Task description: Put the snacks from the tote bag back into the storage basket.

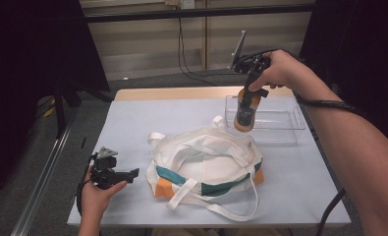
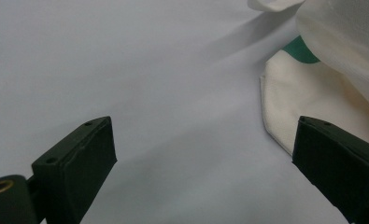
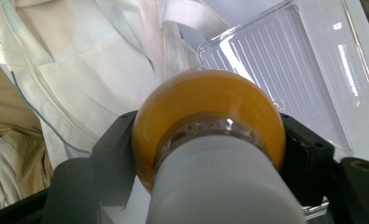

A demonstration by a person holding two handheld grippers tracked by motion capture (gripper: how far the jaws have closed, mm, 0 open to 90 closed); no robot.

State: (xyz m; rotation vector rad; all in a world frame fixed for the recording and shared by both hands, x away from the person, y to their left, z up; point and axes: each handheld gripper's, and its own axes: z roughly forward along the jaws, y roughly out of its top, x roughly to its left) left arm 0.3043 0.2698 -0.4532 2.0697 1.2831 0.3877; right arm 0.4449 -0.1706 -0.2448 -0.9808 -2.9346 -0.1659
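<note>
A bottle of orange liquid (image 1: 244, 113) with a white cap hangs upright in the air, and my right gripper (image 1: 253, 93) is shut on its upper part. It hovers over the near left end of a clear plastic tray (image 1: 280, 124), just beyond a white tote bag (image 1: 206, 162) with green and orange patches. In the right gripper view the bottle (image 3: 210, 116) sits between the two black jaws of the right gripper (image 3: 210, 154), with the tray (image 3: 285, 60) and bag (image 3: 79, 70) below. My left gripper (image 1: 131, 172) rests low at the table's near left, open, pointing at the bag (image 2: 313, 88). Nothing lies between the jaws of the left gripper (image 2: 203, 140).
The pale blue-grey table top (image 1: 132, 123) has bare room left of the bag. The bag's long handles (image 1: 216, 209) trail toward the front edge. A wooden strip (image 1: 181, 93) runs along the far edge, with dark frames and cables behind.
</note>
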